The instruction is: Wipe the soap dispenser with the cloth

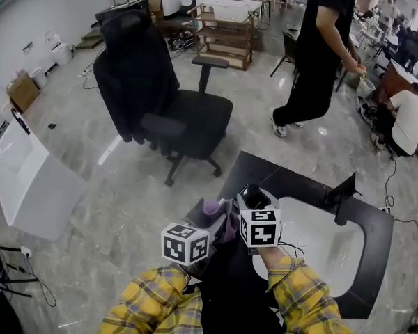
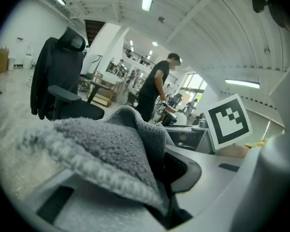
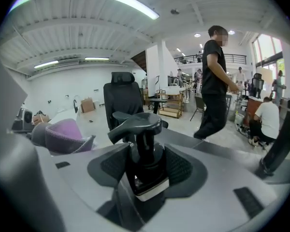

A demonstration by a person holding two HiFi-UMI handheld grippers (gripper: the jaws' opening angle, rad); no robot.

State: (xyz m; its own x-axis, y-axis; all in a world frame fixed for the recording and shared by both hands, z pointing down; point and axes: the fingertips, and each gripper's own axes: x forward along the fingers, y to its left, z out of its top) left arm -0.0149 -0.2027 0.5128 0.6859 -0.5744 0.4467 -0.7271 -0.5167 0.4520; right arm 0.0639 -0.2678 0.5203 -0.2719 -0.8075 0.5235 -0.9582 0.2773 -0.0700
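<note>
Table (image 1: 380, 249) w/ its white sink basin (image 1: 334, 256) lies below and to your right. As far as the head view shows, nothing of the task rests on it. Both task items are up in your hands, in front of you, near the table's left edge.

Left gripper (image 2: 165, 180): jaws clamped on the cloth (image 2: 101, 144), a grey and purple terry piece bunched up over the jaws. So cloth pickup is done.

Right gripper (image 3: 145, 175): jaws stand wide but are closed on the soap dispenser (image 3: 137, 129), a black pump bottle. They grip it at the body just under the pump neck, pump head up top. So the dispenser is secured too.

Contact: the cloth sits just beside the dispenser, on its left. The right gripper view shows a gap btwn them, so no touch at this instant. The head view is too small to say otherwise.

Judgement: setup is approx complete, and the wiping itself is either about to start or part-way. You can't tell from the pics whether any face of the bottle has had a pass, since there's no visible smear, wet or dirt to go by. Left to do, prob.: bring the cloth onto the body & pump head, rub round all sides, then set both down.
</note>
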